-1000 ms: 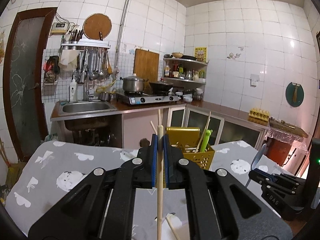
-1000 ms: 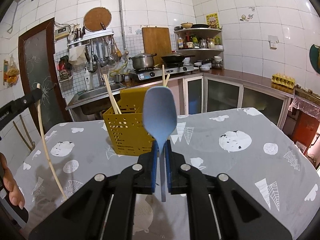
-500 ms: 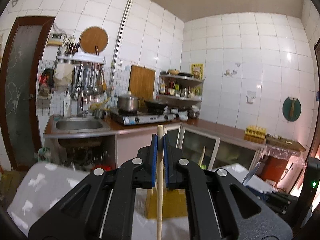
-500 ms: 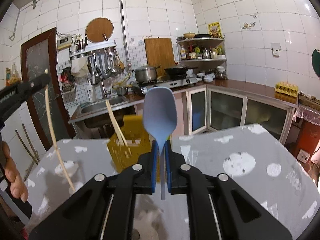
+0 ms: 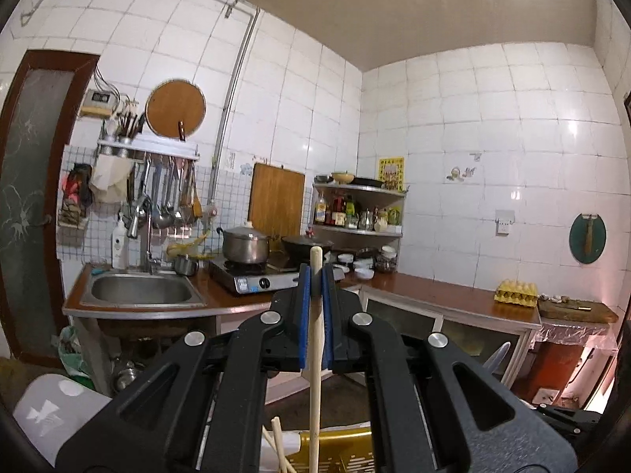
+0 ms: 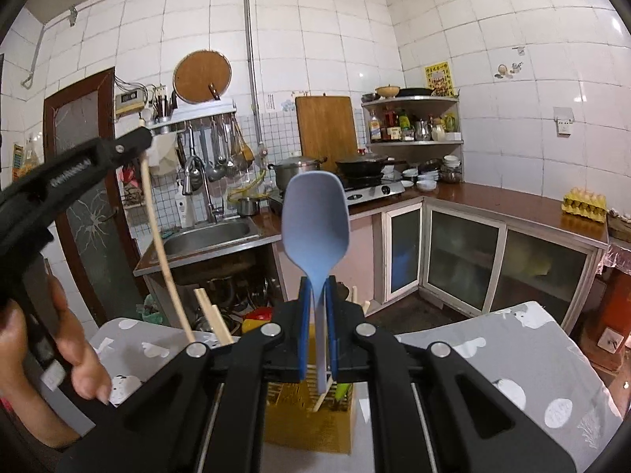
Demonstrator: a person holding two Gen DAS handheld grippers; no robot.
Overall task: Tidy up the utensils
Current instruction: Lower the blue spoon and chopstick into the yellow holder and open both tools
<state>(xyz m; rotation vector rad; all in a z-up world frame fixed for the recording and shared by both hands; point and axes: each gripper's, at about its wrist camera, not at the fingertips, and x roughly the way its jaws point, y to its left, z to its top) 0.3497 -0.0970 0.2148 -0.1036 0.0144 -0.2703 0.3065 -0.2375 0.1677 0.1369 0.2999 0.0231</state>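
My left gripper [image 5: 315,280] is shut on a long wooden chopstick [image 5: 314,354] that hangs straight down over the yellow utensil basket [image 5: 347,451]. In the right wrist view the left gripper [image 6: 136,144] is raised at the upper left, with the chopstick [image 6: 163,252] reaching down toward the basket [image 6: 307,419]. My right gripper [image 6: 316,295] is shut on a light blue spoon [image 6: 315,220], bowl up, held above the basket. Other chopsticks [image 6: 215,319] stand in the basket.
The basket stands on a table with a grey patterned cloth [image 6: 512,354]. Behind are a sink [image 5: 140,287], a stove with a pot [image 5: 244,248], glass-door cabinets [image 6: 465,260] and a tray of eggs [image 5: 516,291].
Both grippers have risen and tilted up, so the table has dropped low in both views. The basket now lies right under the fingers. Both grips are unchanged.
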